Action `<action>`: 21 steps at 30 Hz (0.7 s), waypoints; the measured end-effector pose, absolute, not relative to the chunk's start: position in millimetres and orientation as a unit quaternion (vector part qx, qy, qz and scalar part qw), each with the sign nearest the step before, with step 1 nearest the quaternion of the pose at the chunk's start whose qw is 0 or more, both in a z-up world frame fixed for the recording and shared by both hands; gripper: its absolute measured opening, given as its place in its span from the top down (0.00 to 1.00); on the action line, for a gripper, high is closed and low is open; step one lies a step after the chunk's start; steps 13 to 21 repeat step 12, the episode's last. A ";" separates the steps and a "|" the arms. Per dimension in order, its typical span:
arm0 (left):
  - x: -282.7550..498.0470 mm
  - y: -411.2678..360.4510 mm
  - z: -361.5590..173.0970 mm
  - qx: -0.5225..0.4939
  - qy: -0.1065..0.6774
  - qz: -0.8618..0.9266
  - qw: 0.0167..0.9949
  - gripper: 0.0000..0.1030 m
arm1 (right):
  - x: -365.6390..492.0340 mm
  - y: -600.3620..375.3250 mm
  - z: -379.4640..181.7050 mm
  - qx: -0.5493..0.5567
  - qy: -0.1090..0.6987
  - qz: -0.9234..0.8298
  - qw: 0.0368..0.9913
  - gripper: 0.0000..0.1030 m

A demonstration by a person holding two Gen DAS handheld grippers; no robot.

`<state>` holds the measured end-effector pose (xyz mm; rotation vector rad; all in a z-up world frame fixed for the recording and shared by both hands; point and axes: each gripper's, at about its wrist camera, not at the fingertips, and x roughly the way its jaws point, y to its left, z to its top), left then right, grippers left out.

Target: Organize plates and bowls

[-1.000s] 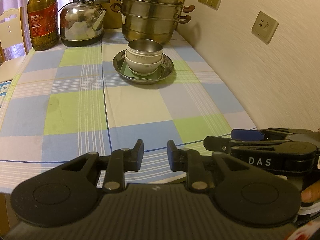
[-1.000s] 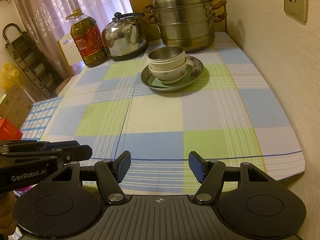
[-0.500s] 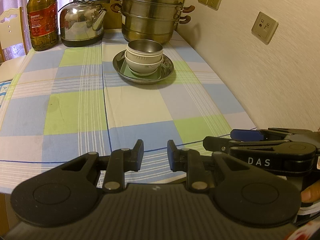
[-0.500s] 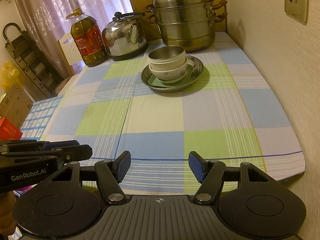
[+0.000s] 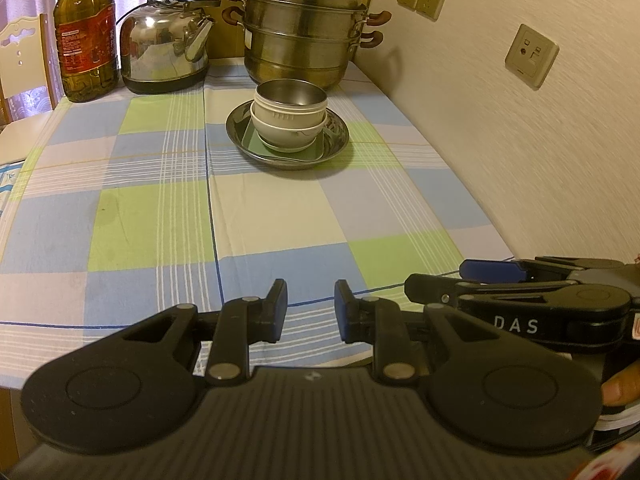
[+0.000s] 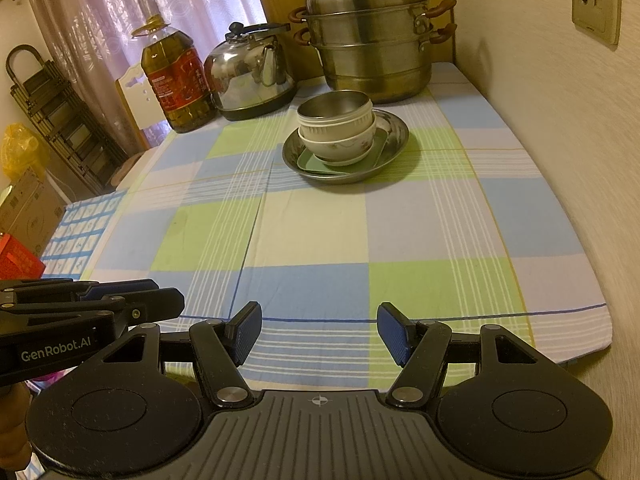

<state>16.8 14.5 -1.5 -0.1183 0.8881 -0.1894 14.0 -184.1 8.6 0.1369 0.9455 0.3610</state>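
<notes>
A steel bowl [image 5: 291,94] [image 6: 334,106] sits nested in two white bowls [image 5: 286,130] [image 6: 338,142], which rest on a green square plate [image 5: 250,142] [image 6: 308,160] inside a round steel plate [image 5: 340,136] [image 6: 394,136] at the far middle of the checked tablecloth. My left gripper [image 5: 310,312] is open a little and empty, above the table's near edge. My right gripper [image 6: 320,332] is open wider and empty, also above the near edge. Each gripper shows in the other's view: the right one [image 5: 520,288] and the left one [image 6: 92,304].
A tiered steel steamer pot [image 5: 304,28] [image 6: 372,44], a steel kettle [image 5: 164,54] [image 6: 250,74] and an oil bottle [image 5: 84,36] [image 6: 176,80] stand along the back edge. A wall [image 5: 520,140] runs along the right. A chair back [image 5: 20,64] stands at the left.
</notes>
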 end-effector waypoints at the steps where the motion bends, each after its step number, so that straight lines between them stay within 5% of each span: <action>1: 16.9 14.4 -1.6 -0.057 0.429 -0.091 0.897 0.78 | 14.0 -184.2 8.3 0.066 0.453 0.173 0.872 0.38; 21: 26.1 20.5 -3.2 -0.065 0.433 -0.078 0.896 0.74 | 20.5 -182.8 1.5 0.068 0.459 0.173 0.869 0.38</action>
